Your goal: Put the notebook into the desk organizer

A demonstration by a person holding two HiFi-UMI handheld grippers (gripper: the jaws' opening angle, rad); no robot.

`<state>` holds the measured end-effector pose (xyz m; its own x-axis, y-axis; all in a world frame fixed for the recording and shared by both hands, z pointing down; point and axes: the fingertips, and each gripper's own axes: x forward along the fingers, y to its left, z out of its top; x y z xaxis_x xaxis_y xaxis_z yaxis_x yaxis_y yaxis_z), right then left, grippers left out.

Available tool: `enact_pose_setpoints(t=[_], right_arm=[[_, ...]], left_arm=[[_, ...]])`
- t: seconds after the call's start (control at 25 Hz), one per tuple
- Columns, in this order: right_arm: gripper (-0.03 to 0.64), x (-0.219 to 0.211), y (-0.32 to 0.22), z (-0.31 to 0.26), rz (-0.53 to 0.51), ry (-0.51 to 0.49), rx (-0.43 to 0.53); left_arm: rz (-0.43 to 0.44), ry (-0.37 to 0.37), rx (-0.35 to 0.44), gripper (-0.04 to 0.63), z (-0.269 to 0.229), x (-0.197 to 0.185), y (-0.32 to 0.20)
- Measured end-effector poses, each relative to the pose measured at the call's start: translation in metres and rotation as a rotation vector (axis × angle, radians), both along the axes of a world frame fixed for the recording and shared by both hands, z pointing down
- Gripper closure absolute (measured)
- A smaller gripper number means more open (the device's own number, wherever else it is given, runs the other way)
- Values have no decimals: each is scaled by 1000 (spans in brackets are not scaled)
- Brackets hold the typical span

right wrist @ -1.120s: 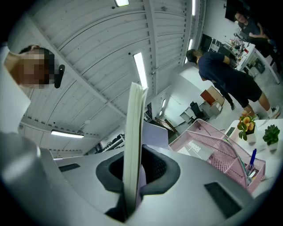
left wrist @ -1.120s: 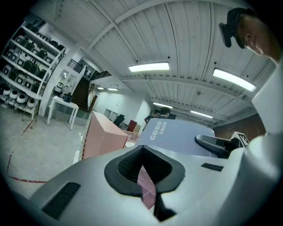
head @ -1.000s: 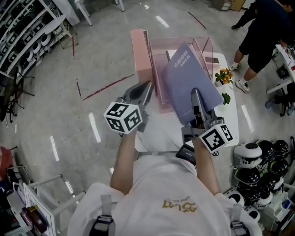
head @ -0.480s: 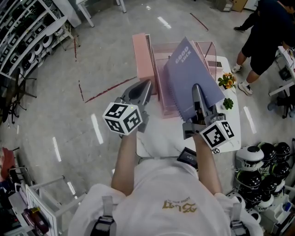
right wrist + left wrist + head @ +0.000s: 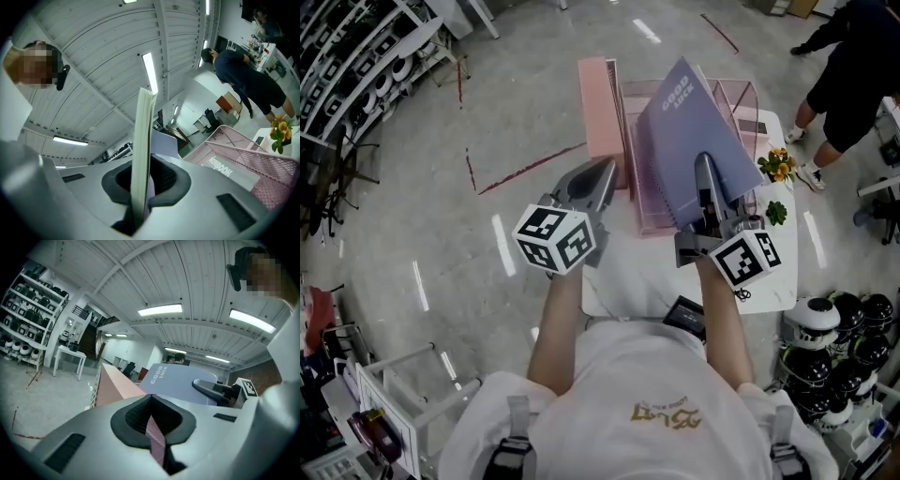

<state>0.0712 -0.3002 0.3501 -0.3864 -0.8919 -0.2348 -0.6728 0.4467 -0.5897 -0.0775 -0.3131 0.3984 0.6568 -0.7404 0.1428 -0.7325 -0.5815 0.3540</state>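
Note:
The purple notebook (image 5: 689, 141), printed GOOD LUCK, stands tilted over the pink mesh desk organizer (image 5: 741, 94). My right gripper (image 5: 705, 183) is shut on its near edge. In the right gripper view the notebook (image 5: 143, 140) shows edge-on between the pads of the right gripper (image 5: 140, 187), with the organizer (image 5: 248, 159) to the right. My left gripper (image 5: 602, 178) is shut on a thin pink mesh edge of the organizer's left side. That strip (image 5: 154, 434) runs between the left gripper's (image 5: 151, 413) pads. The notebook (image 5: 178, 383) shows beyond them.
A solid pink panel (image 5: 600, 108) stands at the organizer's left. The white table (image 5: 769, 277) carries yellow flowers (image 5: 778, 164) and a small green plant (image 5: 776, 213). Another notebook (image 5: 229, 171) lies inside the organizer. Helmets (image 5: 853, 384) sit at lower right, shelves (image 5: 356, 66) at left, a person (image 5: 858, 75) at upper right.
My right gripper has carried the notebook away from me and further over the organizer. The left gripper has stayed on the organizer's left side.

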Motion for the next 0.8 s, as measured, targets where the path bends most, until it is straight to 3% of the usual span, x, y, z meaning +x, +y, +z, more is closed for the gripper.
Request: enact_pose_setpoints(t=[0.44, 0.8], right_arm=[[575, -2, -21, 12, 13, 12, 1], [575, 0, -24, 27, 44, 56, -55]], left_arm=[[-4, -1, -17, 578, 7, 4, -2], [-14, -8, -30, 577, 16, 5, 0]])
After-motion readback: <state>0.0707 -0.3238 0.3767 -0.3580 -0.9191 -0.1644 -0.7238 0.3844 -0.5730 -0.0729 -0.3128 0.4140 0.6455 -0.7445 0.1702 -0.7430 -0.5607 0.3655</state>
